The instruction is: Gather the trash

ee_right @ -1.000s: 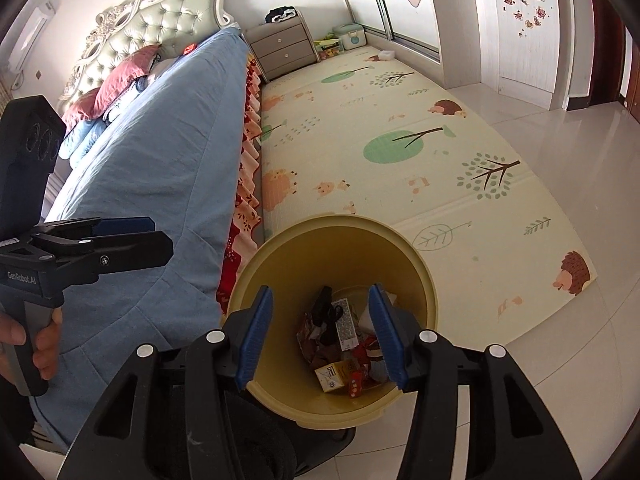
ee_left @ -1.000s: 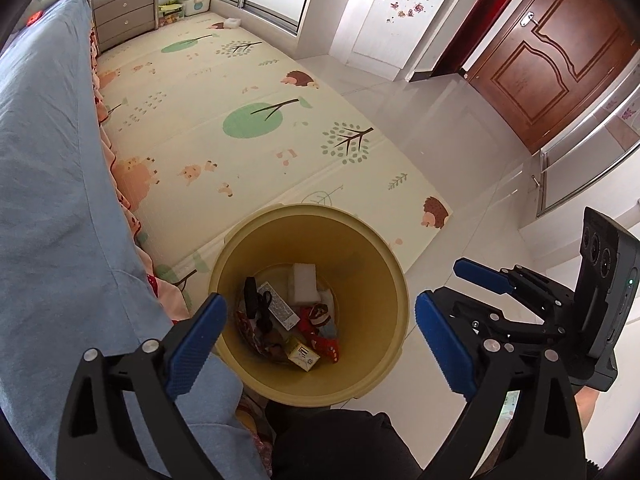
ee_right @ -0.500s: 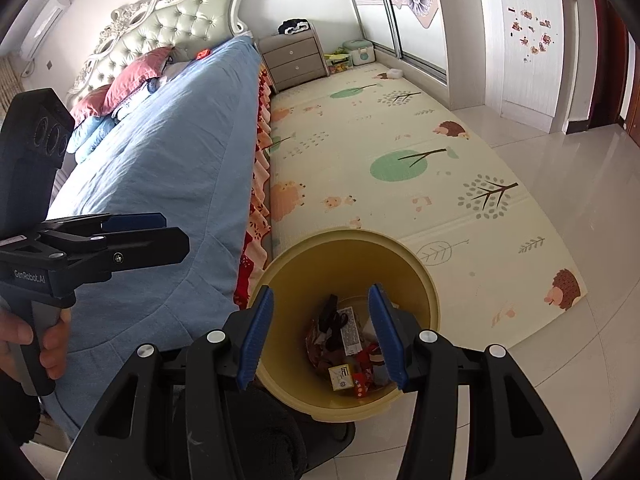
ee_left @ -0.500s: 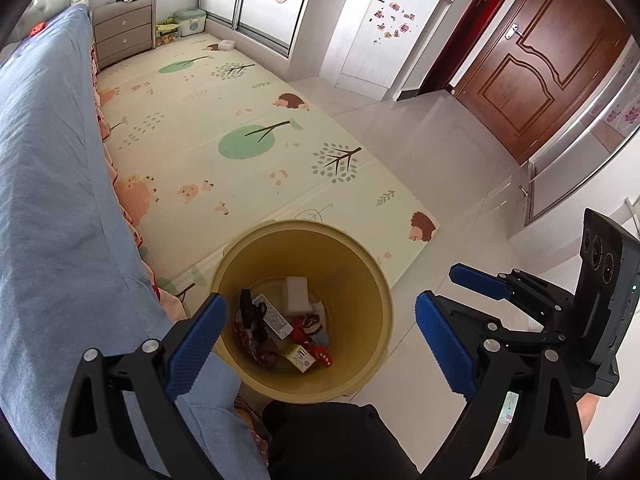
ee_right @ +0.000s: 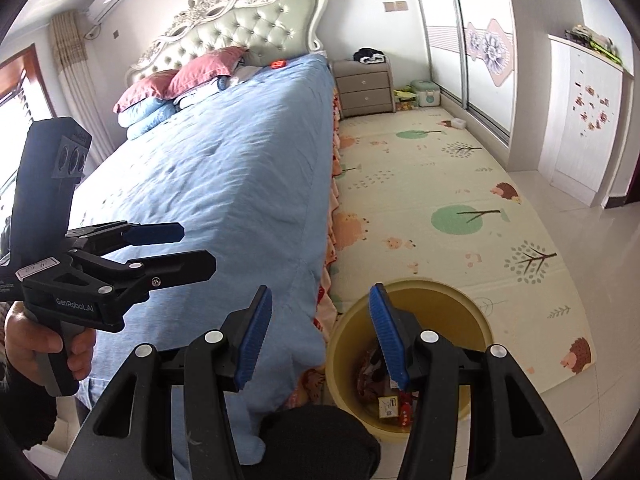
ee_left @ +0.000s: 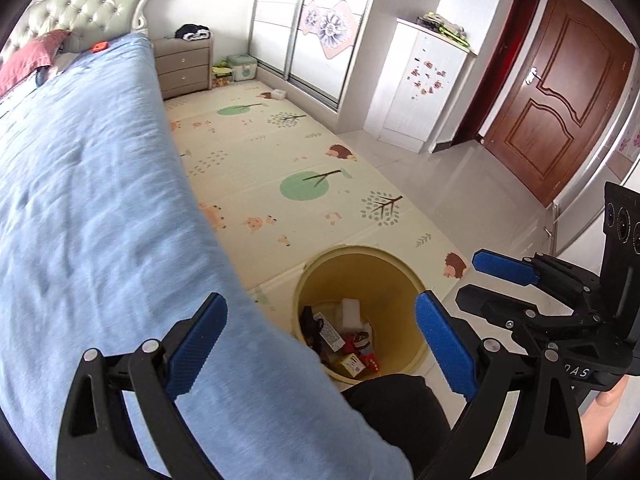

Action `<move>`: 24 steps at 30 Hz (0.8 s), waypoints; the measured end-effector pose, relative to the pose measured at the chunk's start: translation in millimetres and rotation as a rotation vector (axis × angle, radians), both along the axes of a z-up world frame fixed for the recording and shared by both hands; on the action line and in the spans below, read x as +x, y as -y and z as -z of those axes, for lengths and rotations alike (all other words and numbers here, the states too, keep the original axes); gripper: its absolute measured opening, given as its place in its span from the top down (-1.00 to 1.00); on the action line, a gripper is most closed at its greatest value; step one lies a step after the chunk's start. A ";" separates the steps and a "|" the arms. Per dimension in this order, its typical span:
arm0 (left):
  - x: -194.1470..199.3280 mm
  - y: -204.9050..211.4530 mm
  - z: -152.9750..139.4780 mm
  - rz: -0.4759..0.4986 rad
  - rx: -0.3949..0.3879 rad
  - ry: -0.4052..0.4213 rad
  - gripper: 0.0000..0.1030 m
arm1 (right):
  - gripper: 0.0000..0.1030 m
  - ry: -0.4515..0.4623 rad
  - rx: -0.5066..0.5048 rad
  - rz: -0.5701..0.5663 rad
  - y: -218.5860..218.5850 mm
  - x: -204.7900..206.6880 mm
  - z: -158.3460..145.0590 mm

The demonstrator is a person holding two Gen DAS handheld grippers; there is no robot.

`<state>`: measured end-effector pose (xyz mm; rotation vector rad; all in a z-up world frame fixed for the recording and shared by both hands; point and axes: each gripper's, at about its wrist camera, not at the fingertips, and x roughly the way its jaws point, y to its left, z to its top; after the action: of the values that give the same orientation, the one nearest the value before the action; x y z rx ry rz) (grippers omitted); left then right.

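A yellow trash bin [ee_left: 400, 280] stands on the floor by the bed's foot corner, holding several wrappers and a white block [ee_left: 350, 312]. It also shows in the right wrist view [ee_right: 476, 312]. My left gripper [ee_left: 320, 344] is open and empty, above the bed edge and the bin. My right gripper [ee_right: 320, 332] is open and empty, over the bed corner and bin rim. The right gripper also shows in the left wrist view [ee_left: 492, 280], and the left gripper in the right wrist view [ee_right: 188, 248]. A small red item [ee_right: 277, 64] lies far up the bed near the pillows.
A blue bedspread [ee_right: 224, 184] covers the bed on the left. A patterned play mat [ee_left: 280, 168] covers the floor beside it. A nightstand [ee_left: 184, 66], wardrobe doors [ee_left: 320, 28] and a brown door [ee_left: 560, 100] stand at the back.
Both grippers have risen and tilted up and leftward. The bin looks smaller and lower in view; the bed and headboard have come into view. Both stay open.
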<state>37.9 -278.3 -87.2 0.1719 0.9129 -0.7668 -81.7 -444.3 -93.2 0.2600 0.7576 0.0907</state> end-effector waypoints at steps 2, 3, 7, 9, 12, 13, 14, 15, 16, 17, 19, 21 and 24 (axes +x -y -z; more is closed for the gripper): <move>-0.2 -24.5 -4.6 -0.038 0.000 0.022 -0.84 | 0.03 0.011 -0.005 -0.042 -20.3 8.6 -5.4; 0.2 -37.0 -6.5 -0.059 -0.001 0.030 -0.84 | 0.03 0.014 -0.008 -0.065 -30.6 12.7 -7.6; 2.9 -91.4 -10.7 -0.147 -0.007 0.051 -0.85 | 0.03 0.019 -0.015 -0.148 -69.8 29.3 -12.9; 5.6 -112.8 -11.7 -0.192 -0.009 0.058 -0.85 | 0.03 0.020 -0.019 -0.191 -91.2 35.5 -14.1; 7.9 -151.0 -10.2 -0.273 -0.020 0.059 -0.85 | 0.03 0.022 -0.027 -0.252 -125.1 43.0 -13.4; 8.6 -162.5 -10.7 -0.299 -0.025 0.060 -0.85 | 0.03 0.022 -0.024 -0.274 -135.6 46.4 -13.3; 7.8 -173.5 -10.1 -0.323 -0.026 0.062 -0.85 | 0.03 0.026 -0.022 -0.293 -146.5 49.4 -13.5; 7.6 -184.0 -11.0 -0.349 -0.024 0.071 -0.85 | 0.02 0.030 -0.023 -0.310 -158.6 50.7 -13.7; 7.0 -193.9 -12.3 -0.374 -0.020 0.085 -0.85 | 0.02 0.036 -0.027 -0.324 -169.0 53.3 -14.2; 7.3 -203.4 -14.0 -0.395 -0.015 0.099 -0.86 | 0.01 0.046 -0.027 -0.335 -179.2 55.6 -15.3; 5.2 -222.3 -16.9 -0.443 -0.007 0.134 -0.90 | -0.06 0.065 -0.020 -0.359 -197.3 59.3 -16.8; 2.1 -238.7 -19.6 -0.489 -0.008 0.167 -0.92 | -0.06 0.078 -0.023 -0.370 -212.4 65.4 -18.1; 0.3 -258.5 -25.1 -0.547 0.000 0.205 -0.92 | -0.09 0.097 -0.043 -0.384 -233.6 75.0 -22.4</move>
<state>38.2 -19.8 -62.1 -0.0039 0.7165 -0.2355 -6.8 -210.7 -70.8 0.0660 0.7044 0.4471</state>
